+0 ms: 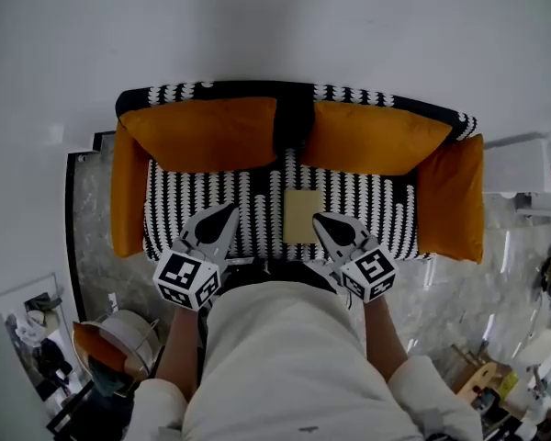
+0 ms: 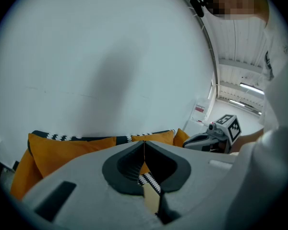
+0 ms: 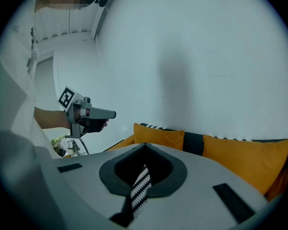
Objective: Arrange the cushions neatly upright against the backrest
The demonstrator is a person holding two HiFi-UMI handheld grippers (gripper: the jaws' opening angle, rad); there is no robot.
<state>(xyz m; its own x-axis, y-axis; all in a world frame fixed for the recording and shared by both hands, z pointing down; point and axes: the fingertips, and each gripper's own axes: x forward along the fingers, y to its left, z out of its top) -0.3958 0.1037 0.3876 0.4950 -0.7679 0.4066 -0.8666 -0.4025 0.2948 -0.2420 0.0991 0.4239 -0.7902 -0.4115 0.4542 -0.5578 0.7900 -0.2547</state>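
Cushions in orange fill the sofa [image 1: 349, 200], the biggest thing before you, its black-and-white patterned cover backed against a plain pale wall [image 1: 257, 26]. It holds four of them. The left back cushion [image 1: 207, 131] and the right back cushion [image 1: 372, 136] both lean on the backrest at the far side, side by side, with a strip of dark backrest showing between them. The left side cushion [image 1: 129, 191] stands on edge along the left arm, and the right side cushion [image 1: 452, 200] stands the same way along the right arm. The seat between them is bare apart from a flat tan square [image 1: 302, 216] lying a little right of the middle, near the front edge.

Your pale-clothed torso fills the near part of the head view. Your left gripper [image 1: 230, 209] hangs over the near left part of the seat with its jaws pressed together and nothing between them. Your right gripper [image 1: 320, 219] hangs over the near edge just beside the tan square, its jaws also closed and empty. Neither one touches a cushion.

On the floor at near left a pale round thing [image 1: 133, 333] shows an orange patch; what it is you cannot tell from here
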